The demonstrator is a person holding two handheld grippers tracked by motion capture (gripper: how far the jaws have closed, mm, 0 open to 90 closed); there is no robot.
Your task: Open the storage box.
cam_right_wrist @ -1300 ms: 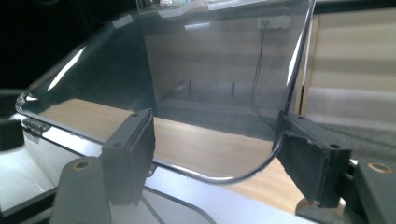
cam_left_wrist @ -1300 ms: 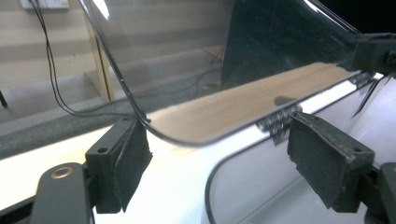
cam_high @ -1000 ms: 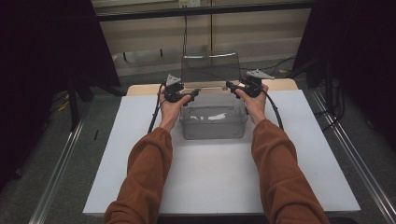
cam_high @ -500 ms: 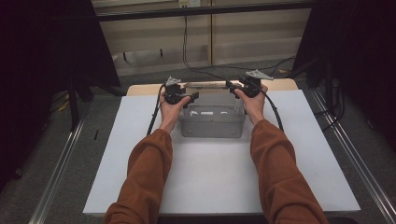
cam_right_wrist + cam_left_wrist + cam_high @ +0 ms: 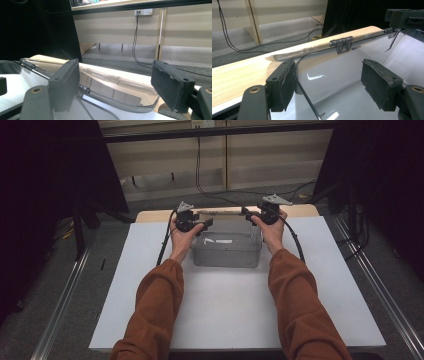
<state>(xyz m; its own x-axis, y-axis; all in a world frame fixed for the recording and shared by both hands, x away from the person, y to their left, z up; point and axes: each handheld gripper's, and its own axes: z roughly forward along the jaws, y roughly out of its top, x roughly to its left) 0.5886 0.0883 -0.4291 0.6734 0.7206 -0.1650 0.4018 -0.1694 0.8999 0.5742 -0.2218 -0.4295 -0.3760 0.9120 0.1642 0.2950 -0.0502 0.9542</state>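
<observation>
1. Left gripper (image 5: pixel 196 225) sits at the far left corner of the clear plastic box with a hinged lid (image 5: pixel 227 256). We see its jaws apart and gripping nothing. They have just been closing a little, and the box's rim runs up between them, close to the left pad (image 5: pixel 283 87) and well off the other.
2. Right gripper (image 5: pixel 256 215) sits at the far right corner, also released. Its jaws have just been opening, and in the right gripper view no pad presses on the clear lid (image 5: pixel 120 93) beyond them.
3. We find the box on the white board (image 5: pixel 225 320), between the two hands and near the board's far edge. Its lid (image 5: pixel 225 212) lies folded back behind it over the light wooden tabletop (image 5: pixel 237 75), joined by a small black hinge (image 5: pixel 341 42).
4. The relation we'd watch: the lid's long axis runs side to side, from one gripper to the other, just past both sets of fingertips.
5. Each hand is equally near its own end, so we judge either could take the lid by reaching slightly forward.
</observation>
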